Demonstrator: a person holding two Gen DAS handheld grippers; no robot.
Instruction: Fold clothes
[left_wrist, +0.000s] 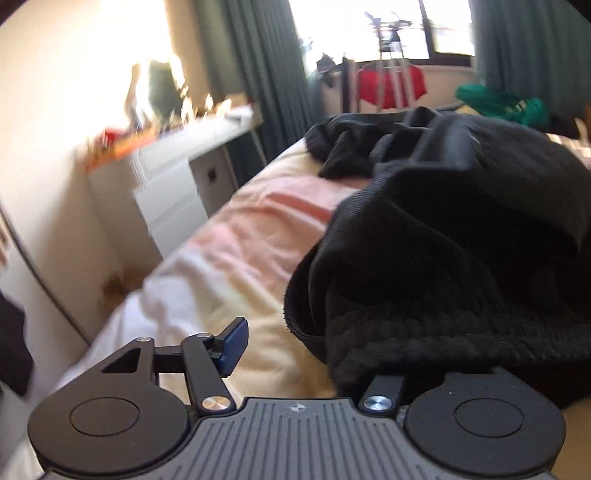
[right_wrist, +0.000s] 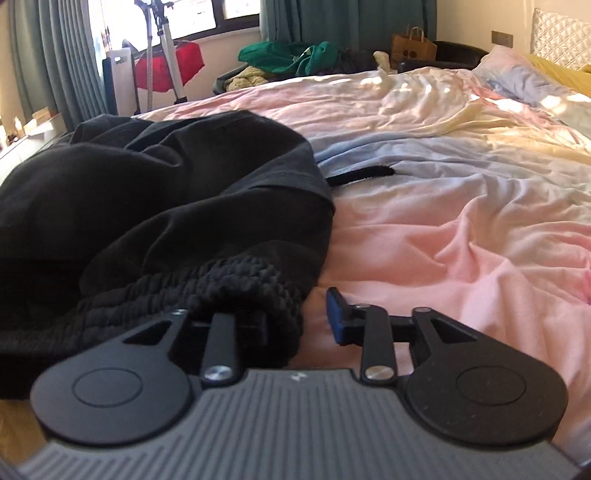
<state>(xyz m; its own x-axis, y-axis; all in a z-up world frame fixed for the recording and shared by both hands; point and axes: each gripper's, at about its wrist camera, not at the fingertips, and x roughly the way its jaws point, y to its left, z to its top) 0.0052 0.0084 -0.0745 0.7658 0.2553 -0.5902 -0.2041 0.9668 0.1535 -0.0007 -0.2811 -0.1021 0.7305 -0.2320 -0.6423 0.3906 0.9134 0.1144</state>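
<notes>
- One bed (right_wrist: 461, 206), filling the right of the frame, carries everything.
- One black garment (right_wrist: 166, 192), bunched at left-centre; its ribbed hem (right_wrist: 236, 291) lies lowest.
- Two tools: right tool (right_wrist: 301, 317) and left tool (left_wrist: 317, 343) each straddle the hem, jaws parted, unclenched.
- Pinch the hem corners squarely, then lift evenly, I judge.

- Black garment (right_wrist: 159, 206) heaps over the bed's left part, blocking that side.
- Right of it, bare bedding (right_wrist: 461, 206) gives open room toward the pillows (right_wrist: 517, 70).
- A dresser (left_wrist: 166, 184) stands near the bed's left edge, with a narrow gap between.
</notes>
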